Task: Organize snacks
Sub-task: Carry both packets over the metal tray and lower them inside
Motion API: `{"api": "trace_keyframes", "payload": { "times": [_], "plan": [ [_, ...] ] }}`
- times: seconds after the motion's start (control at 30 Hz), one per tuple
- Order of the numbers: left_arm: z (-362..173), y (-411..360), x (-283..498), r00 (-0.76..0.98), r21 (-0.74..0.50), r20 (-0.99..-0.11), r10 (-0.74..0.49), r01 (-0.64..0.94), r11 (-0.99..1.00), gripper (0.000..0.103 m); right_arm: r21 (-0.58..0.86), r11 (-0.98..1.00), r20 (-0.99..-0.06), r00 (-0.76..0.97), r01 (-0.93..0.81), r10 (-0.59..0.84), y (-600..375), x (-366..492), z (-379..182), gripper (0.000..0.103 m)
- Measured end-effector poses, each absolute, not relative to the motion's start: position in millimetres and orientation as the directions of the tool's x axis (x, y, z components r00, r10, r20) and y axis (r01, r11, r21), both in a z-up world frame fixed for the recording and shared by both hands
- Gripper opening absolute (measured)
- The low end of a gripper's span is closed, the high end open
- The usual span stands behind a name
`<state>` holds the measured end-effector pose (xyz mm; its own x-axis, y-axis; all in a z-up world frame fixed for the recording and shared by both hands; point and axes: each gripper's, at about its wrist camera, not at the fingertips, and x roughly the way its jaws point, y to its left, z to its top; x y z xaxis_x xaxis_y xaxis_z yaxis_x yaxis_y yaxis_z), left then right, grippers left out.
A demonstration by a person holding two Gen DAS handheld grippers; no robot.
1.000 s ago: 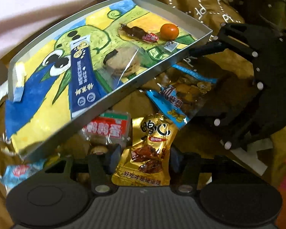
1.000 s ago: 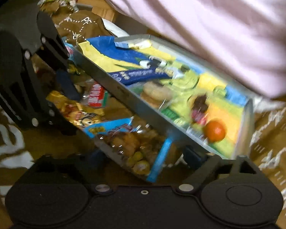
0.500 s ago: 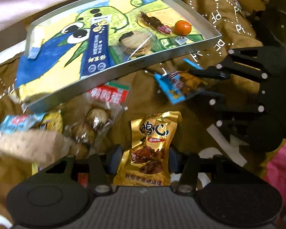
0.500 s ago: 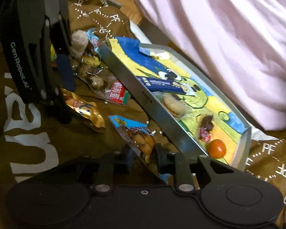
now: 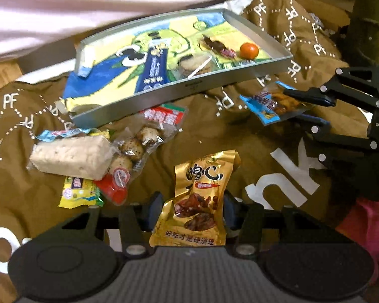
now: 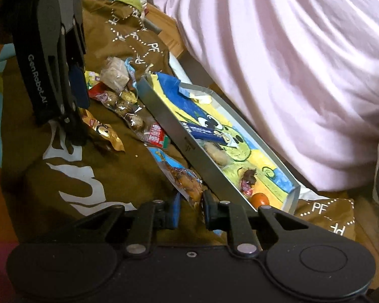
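**Two snack packets clamped beside the metal tray**

The left gripper (image 5: 190, 208) is clamped on a gold foil packet (image 5: 199, 199). The packet is glossy and crinkled, printed with large black Chinese characters and a picture of dark brown meat pieces; a line of red characters runs along its bottom edge. It stands nearest, on the near side of the tray (image 5: 179, 88) and well apart from it. The right gripper (image 6: 190, 210) is clamped on a blue-edged clear packet (image 6: 183, 176) of golden-brown pieces, just beside the tray's near wall. "GenRobot.AI" is printed in white on the left gripper's black body in the right wrist view.

Everything rests on a brown cloth (image 5: 240, 139) marked with white dotted lines, "PF" and larger white letters. Left of the gold packet lie a pale rice-cake block (image 5: 70, 157) in clear wrap, a clear bag of speckled eggs (image 5: 139, 146) with a red label, and a small yellow sachet (image 5: 78, 193).

The tray is shallow, grey metal, lined with a blue, yellow and green cartoon drawing. It holds a long dark-blue stick packet (image 5: 151, 72), a wrapped biscuit (image 5: 194, 63), a dark brown snack (image 5: 216, 45) and a small orange fruit (image 5: 249, 50). Beyond it is pink fabric (image 5: 88, 7).
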<state>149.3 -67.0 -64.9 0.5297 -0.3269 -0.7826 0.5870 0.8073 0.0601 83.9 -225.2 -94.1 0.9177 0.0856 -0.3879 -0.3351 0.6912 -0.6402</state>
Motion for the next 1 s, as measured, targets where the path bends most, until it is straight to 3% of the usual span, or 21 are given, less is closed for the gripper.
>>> {"api": "trace_keyframes", "payload": {
  "times": [0.27, 0.37, 0.63, 0.67, 0.73, 0.83, 1.0],
  "plan": [
    [-61.1, -70.2, 141.0, 0.544, 0.082, -0.772, -0.329, 0.598, 0.797, 0.053, -0.62, 0.719, -0.384, 0.92, -0.315, 0.072, -231.5, 81.2, -92.2, 0.019],
    [-67.8, -75.1, 141.9, 0.501, 0.087, -0.805, -0.316, 0.627, 0.774, 0.053, -0.618, 0.717, -0.391, 0.917, -0.322, 0.075, -230.7, 79.5, -93.0, 0.019],
    [-79.6, -81.4, 156.6, 0.463, 0.097, -0.837, -0.293, 0.651, 0.753, 0.076, -0.62, 0.711, -0.394, 0.916, -0.331, 0.082, -229.4, 77.9, -93.9, 0.019],
    [-80.4, -79.3, 160.7, 0.445, 0.07, -0.843, -0.302, 0.647, 0.759, 0.074, -0.62, 0.712, -0.392, 0.916, -0.329, 0.082, -229.5, 77.9, -93.8, 0.019],
    [-79.9, -74.0, 166.4, 0.413, 0.013, -0.851, -0.324, 0.633, 0.774, 0.06, -0.618, 0.714, -0.39, 0.917, -0.328, 0.083, -230.4, 77.6, -93.4, 0.019],
    [-76.6, -72.4, 163.9, 0.418, 0.03, -0.851, -0.316, 0.641, 0.767, 0.052, -0.619, 0.716, -0.385, 0.919, -0.323, 0.083, -230.4, 77.2, -92.7, 0.019],
    [-66.3, -69.3, 156.0, 0.434, 0.017, -0.842, -0.32, 0.615, 0.788, 0.05, -0.631, 0.713, -0.361, 0.929, -0.306, 0.08, -229.8, 75.9, -87.2, 0.019]
  ]
}}
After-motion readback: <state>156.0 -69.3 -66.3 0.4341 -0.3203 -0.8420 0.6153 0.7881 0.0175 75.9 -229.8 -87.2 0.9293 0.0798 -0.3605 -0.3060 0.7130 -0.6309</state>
